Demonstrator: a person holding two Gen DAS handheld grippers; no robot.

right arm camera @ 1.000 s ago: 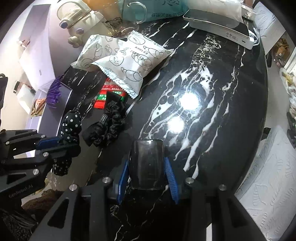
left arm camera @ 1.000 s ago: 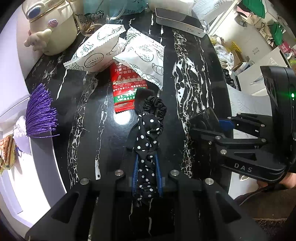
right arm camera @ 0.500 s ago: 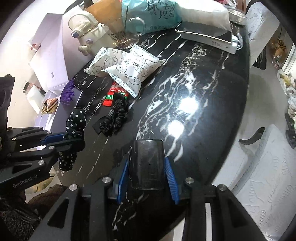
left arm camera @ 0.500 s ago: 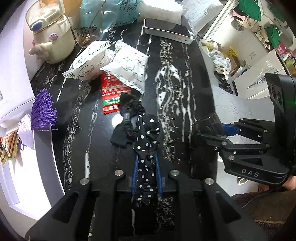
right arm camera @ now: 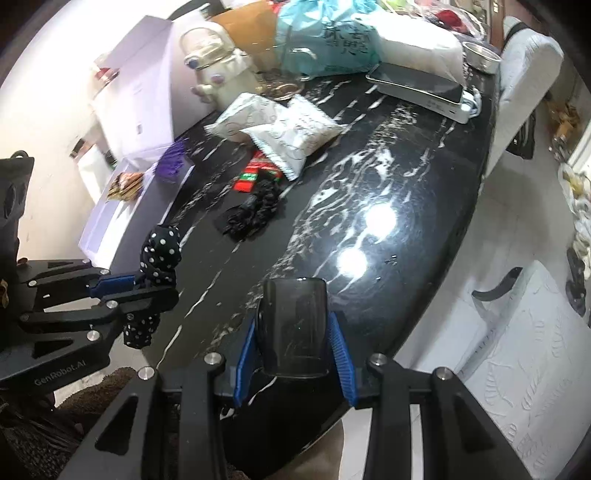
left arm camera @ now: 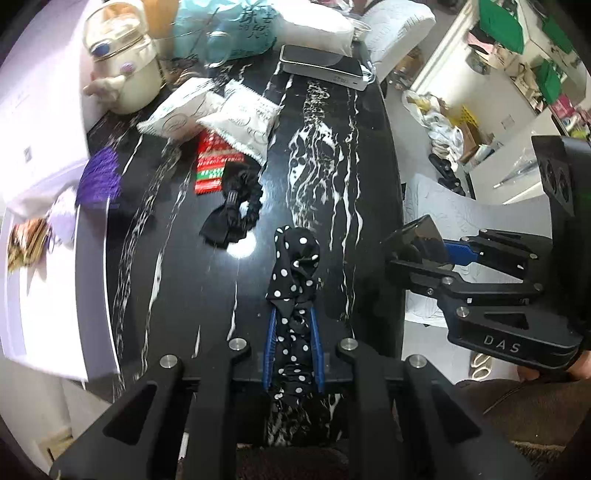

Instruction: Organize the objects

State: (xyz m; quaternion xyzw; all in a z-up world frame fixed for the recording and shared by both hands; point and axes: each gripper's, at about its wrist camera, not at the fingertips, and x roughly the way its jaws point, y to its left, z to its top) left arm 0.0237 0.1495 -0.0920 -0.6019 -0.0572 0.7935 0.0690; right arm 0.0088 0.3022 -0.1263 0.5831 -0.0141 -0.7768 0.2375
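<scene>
My left gripper (left arm camera: 293, 314) is shut on a black polka-dot scrunchie (left arm camera: 295, 266), held clear above the black marble table (left arm camera: 325, 155). The same scrunchie (right arm camera: 160, 254) and left gripper (right arm camera: 147, 284) show at the left of the right wrist view. My right gripper (right arm camera: 293, 332) is shut on a dark glossy black case (right arm camera: 293, 325), also lifted off the table; that case (left arm camera: 417, 240) appears at the right of the left wrist view. A plain black scrunchie (left arm camera: 236, 206) still lies on the table beside a red snack packet (left arm camera: 212, 162).
Two white snack bags (left arm camera: 221, 114) lie further back, with a cream teapot-like jar (left arm camera: 122, 70), a teal bag (left arm camera: 229, 29) and a flat white device (left arm camera: 321, 66) behind. An open lavender box (right arm camera: 129, 192) with a purple tassel (left arm camera: 98, 177) stands at the left edge. A white chair (right arm camera: 517, 362) sits right.
Both grippers have risen and drawn back from the table with their objects. The polka-dot scrunchie now hangs apart from the plain black scrunchie, which stays on the table.
</scene>
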